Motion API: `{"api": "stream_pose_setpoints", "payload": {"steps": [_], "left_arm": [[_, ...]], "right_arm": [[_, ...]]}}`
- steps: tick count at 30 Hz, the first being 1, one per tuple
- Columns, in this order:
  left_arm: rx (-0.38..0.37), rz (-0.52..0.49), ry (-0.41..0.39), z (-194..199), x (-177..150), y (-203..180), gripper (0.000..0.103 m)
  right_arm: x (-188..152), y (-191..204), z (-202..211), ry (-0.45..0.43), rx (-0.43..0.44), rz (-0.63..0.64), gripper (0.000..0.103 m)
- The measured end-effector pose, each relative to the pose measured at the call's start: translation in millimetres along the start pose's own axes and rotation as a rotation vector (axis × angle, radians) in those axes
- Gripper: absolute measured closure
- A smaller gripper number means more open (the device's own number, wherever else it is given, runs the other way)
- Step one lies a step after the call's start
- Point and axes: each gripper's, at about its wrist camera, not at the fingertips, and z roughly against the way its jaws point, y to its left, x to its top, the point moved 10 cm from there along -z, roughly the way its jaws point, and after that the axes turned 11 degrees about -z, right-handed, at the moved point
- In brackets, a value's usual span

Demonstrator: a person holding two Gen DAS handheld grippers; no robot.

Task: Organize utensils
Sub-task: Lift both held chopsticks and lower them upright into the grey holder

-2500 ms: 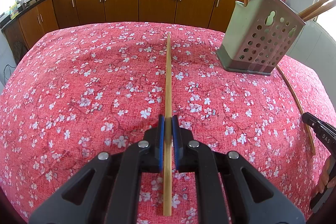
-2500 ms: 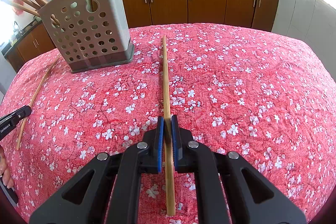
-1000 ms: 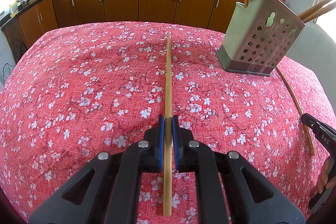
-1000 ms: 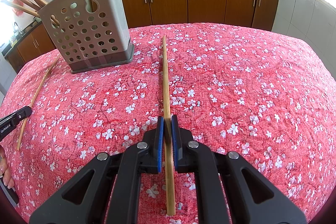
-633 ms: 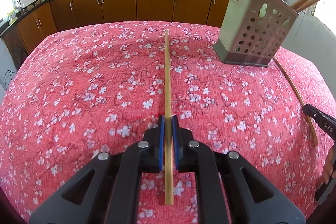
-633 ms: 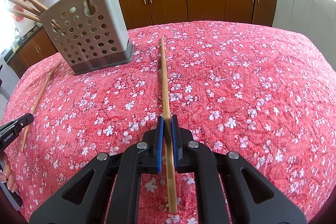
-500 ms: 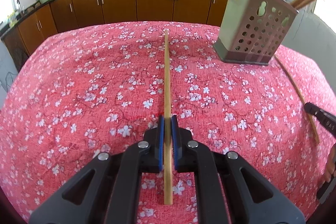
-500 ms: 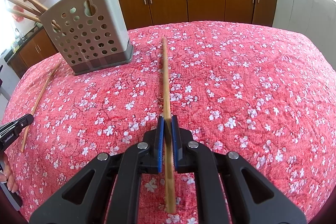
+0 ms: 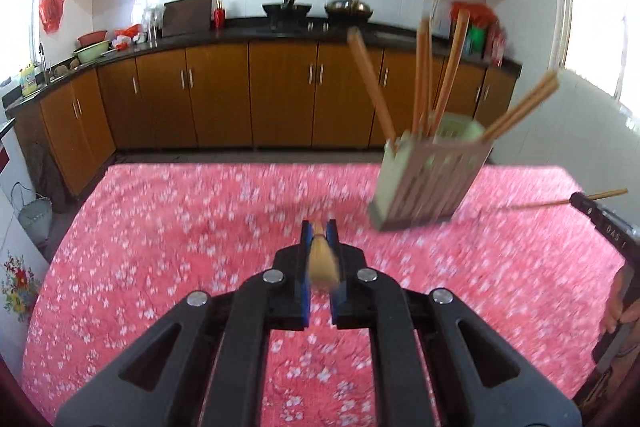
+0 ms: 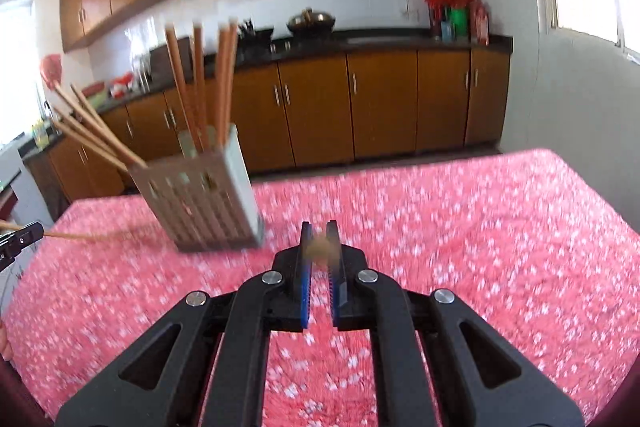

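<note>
My left gripper point(image 9: 319, 227) is shut on a wooden chopstick point(image 9: 320, 259), seen end-on and blurred, lifted above the red floral tablecloth point(image 9: 160, 267). My right gripper point(image 10: 319, 227) is shut on another chopstick point(image 10: 320, 247), also end-on and blurred. The grey perforated utensil holder point(image 9: 428, 183) with several chopsticks stands to the right of the left gripper; in the right wrist view the holder point(image 10: 204, 199) stands to the left. The chopstick the right gripper holds shows at the right edge of the left wrist view point(image 9: 560, 201).
Brown kitchen cabinets point(image 9: 280, 99) and a dark counter with pans run along the far wall beyond the table's far edge. The other gripper's tip shows at the right edge point(image 9: 600, 219) and at the left edge point(image 10: 20, 239).
Both grippers have risen and tilted up from the tablecloth, lifting their chopsticks off it. The views now look level across the table at the holder, with motion blur.
</note>
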Motion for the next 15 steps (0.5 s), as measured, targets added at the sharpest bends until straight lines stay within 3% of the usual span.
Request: {"api": "stream_pose_setpoints", "payload": {"steps": [5, 15], "left_arm": [[-0.043, 0.008, -0.049, 17, 27, -7, 0.095], [-0.167, -0.053, -0.176, 68, 92, -49, 0.095]], "right_arm": [[26, 15, 14, -0.036, 0.049, -0.004, 0.095], [95, 76, 63, -0.132, 0.263, -0.034, 0.095]]}}
